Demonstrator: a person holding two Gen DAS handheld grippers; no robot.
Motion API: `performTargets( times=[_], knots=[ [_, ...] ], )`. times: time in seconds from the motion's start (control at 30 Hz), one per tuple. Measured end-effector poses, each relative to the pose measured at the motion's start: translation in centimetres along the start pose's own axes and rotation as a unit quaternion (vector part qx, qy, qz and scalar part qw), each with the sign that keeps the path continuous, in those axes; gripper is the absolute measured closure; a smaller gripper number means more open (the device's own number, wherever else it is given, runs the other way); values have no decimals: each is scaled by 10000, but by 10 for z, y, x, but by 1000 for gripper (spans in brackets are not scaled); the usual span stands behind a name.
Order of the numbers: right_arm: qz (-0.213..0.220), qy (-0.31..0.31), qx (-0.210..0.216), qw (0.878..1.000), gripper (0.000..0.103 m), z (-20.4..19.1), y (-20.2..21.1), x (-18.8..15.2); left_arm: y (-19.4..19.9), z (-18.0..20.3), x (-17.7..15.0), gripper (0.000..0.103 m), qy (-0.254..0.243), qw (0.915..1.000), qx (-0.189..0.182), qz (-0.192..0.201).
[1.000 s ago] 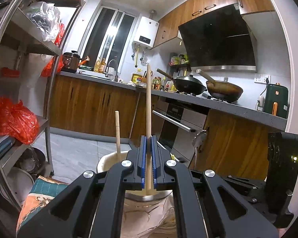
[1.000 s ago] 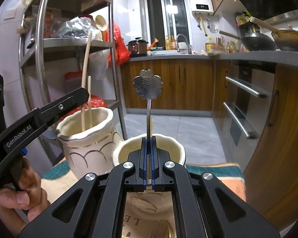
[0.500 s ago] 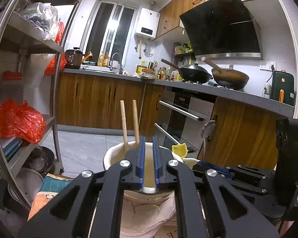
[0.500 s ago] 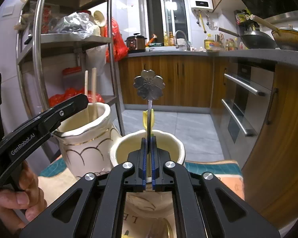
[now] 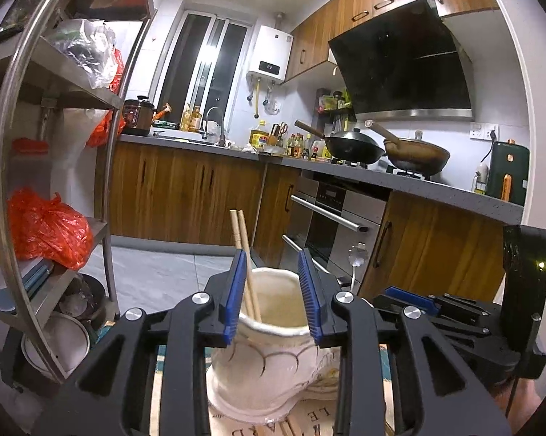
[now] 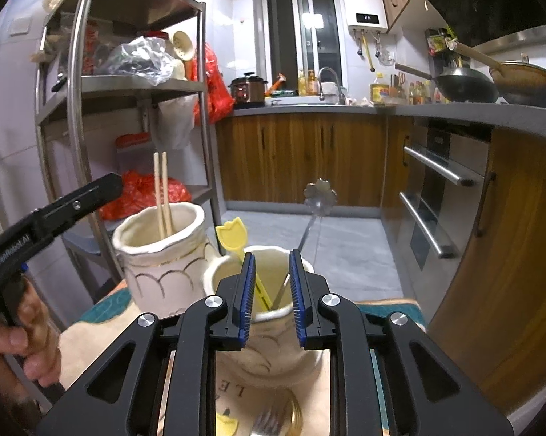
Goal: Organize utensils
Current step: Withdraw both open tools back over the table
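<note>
My left gripper (image 5: 273, 298) is open and empty just above a cream scalloped ceramic holder (image 5: 269, 359). Two wooden chopsticks (image 5: 244, 254) stand in that holder; they also show in the right wrist view (image 6: 163, 196). My right gripper (image 6: 271, 290) is open and empty over a second cream holder (image 6: 273, 330). That holder holds a metal flower-handled spoon (image 6: 318, 196) leaning right and a yellow tulip-handled utensil (image 6: 233, 236). The left gripper's arm (image 6: 51, 214) shows beside the scalloped holder (image 6: 160, 261).
Both holders stand on a patterned cloth (image 6: 102, 319). A fork (image 6: 269, 418) and a yellow piece (image 6: 225, 425) lie on it below my right gripper. A steel shelf rack (image 5: 55, 167) stands at left, kitchen cabinets and oven (image 5: 331, 225) behind.
The left gripper opened and the chopstick dropped into the scalloped holder beside the other. The right gripper opened and the flower spoon sank into the second holder, leaning right.
</note>
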State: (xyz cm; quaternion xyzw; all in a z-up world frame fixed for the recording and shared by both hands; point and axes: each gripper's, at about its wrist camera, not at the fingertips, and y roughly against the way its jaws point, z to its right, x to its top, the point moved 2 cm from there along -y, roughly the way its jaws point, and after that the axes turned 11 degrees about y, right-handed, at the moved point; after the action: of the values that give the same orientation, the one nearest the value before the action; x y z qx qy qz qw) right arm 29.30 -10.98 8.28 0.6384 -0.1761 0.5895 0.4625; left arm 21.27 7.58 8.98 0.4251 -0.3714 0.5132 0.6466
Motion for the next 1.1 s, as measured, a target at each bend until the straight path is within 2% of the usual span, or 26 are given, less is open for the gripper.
performTargets(
  times=[0.23, 0.37, 0.5, 0.6, 0.77, 0.93, 1.1],
  knots=[
    [-201, -71, 90, 9997, 83, 7, 21, -14, 28, -17, -13, 74, 160, 9992, 68, -361],
    [-518, -201, 270, 9981, 83, 10, 26, -31, 32, -22, -31, 74, 151, 9963, 171, -834],
    [-1043, -350, 578, 9922, 83, 7, 28, -57, 26, -29, -58, 74, 143, 9878, 348, -1514],
    [-1396, -388, 642, 9874, 83, 3, 29, -78, 25, -32, -74, 74, 128, 9811, 371, -1896],
    [-1682, -631, 907, 9795, 83, 2, 32, -99, 27, -24, -96, 74, -123, 9749, 343, -2194],
    [-1865, -714, 1137, 9732, 83, -3, 28, -110, 20, -19, -117, 74, -353, 9641, 447, -2595],
    [-2058, -561, 1205, 9695, 83, -13, 21, -114, 12, -15, -131, 74, -554, 9549, 558, -2864]
  ],
)
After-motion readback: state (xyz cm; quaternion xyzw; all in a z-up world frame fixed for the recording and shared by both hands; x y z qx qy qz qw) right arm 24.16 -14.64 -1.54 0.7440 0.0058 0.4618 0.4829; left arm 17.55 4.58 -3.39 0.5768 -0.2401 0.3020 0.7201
